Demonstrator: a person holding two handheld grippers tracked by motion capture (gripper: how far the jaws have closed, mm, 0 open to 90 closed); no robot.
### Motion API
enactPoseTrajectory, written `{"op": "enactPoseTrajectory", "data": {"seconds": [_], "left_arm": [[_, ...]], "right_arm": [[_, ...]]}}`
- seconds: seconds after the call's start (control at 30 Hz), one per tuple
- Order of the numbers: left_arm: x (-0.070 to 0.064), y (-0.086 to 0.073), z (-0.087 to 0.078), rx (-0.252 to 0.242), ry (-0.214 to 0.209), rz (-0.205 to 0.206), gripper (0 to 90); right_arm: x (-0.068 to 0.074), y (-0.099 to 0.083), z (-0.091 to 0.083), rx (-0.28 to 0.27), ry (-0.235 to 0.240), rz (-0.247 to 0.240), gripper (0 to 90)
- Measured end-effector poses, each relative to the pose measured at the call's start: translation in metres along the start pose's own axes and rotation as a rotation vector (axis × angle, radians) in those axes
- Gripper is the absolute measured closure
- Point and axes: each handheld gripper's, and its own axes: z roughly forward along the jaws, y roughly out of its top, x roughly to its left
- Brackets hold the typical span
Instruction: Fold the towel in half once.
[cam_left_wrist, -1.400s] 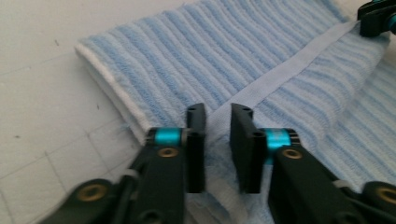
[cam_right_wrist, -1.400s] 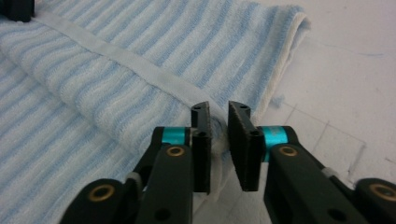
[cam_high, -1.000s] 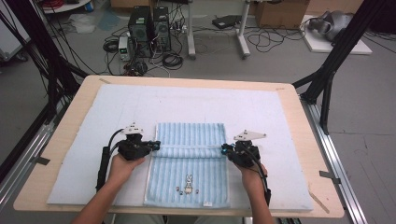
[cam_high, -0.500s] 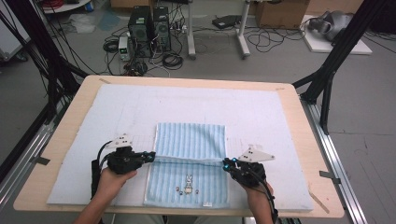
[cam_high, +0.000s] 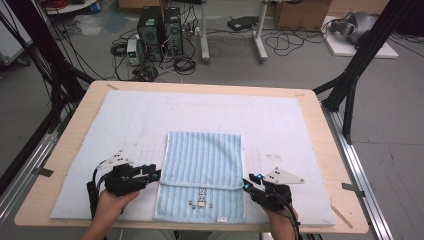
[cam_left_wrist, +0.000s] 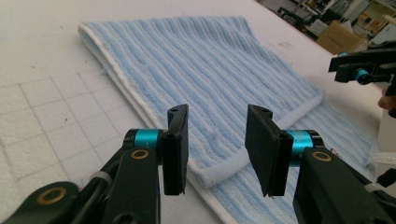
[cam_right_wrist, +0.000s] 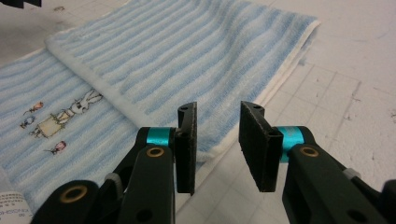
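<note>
One left gripper (cam_high: 156, 175) sits near the tabletop's front edge, just beside the towel's left edge, jaws parted and holding nothing; one striped blue towel (cam_high: 204, 160) lies on the white mat (cam_high: 280, 130) at front centre, its far part folded over toward the front (a small rabbit print (cam_high: 201, 197) shows below the fold); one right gripper (cam_high: 245, 185) sits at the towel's right edge, jaws likewise parted, empty.

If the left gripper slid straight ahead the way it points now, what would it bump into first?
Probably the folded edge of the blue striped towel, which lies right ahead between the open jaws of the left gripper; depth is hard to judge.
</note>
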Motion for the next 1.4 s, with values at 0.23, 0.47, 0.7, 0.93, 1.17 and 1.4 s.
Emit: {"op": "enactPoseTrajectory", "data": {"seconds": [0.23,0.47,0.7,0.93,1.17,1.4], "left_arm": [[0.000,-0.004,0.006,0.037,0.017,0.004,57.9],[-0.004,-0.008,0.011,0.092,0.032,0.043,52.5],[-0.014,-0.012,0.025,0.160,0.068,0.102,61.7],[-0.019,-0.014,0.028,0.140,0.110,0.115,81.1],[-0.019,-0.008,0.013,0.059,0.051,0.086,81.1],[-0.026,-0.013,-0.004,0.042,-0.028,0.071,81.2]], "right_arm": [[0.010,-0.001,0.010,0.044,0.021,-0.036,62.5],[0.012,0.000,0.012,0.048,0.025,-0.043,61.2],[0.018,-0.002,0.022,0.120,0.020,-0.092,59.6],[0.014,-0.004,0.024,0.116,0.003,-0.089,84.5],[0.018,0.002,0.015,0.078,-0.001,-0.106,84.7],[0.022,0.001,-0.002,0.055,0.031,-0.118,84.7]]}}
